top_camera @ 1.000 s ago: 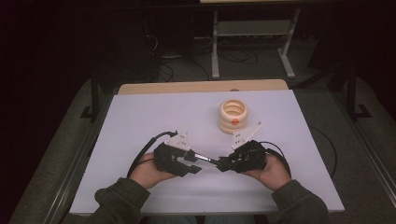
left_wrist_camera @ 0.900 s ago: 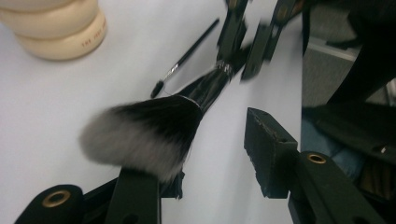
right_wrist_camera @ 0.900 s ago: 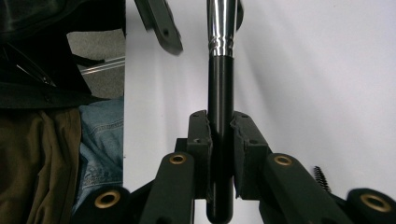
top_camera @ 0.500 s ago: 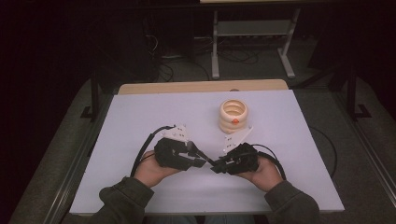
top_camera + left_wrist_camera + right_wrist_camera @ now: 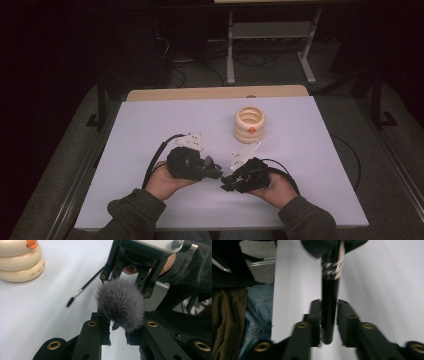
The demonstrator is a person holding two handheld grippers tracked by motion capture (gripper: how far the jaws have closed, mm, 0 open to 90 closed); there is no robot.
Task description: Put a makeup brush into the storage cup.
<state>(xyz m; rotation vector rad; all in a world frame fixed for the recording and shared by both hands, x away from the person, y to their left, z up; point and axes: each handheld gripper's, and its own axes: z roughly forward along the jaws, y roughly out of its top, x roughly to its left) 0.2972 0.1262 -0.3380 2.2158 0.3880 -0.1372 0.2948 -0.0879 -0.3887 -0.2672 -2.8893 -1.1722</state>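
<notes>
Handover near table edge: left gripper jaws just closed on the makeup brush head, right gripper jaws just easing open around its handle.

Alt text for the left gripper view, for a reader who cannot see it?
A fluffy grey makeup brush head sits between the left claw and the right claw facing it. A thin spoolie brush lies on the white table near a cream ringed holder.

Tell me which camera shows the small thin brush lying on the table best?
The left gripper view: the thin brush lies in full on the white table, apart from the fluffy makeup brush at the jaws. From the high view I cannot make it out.
</notes>
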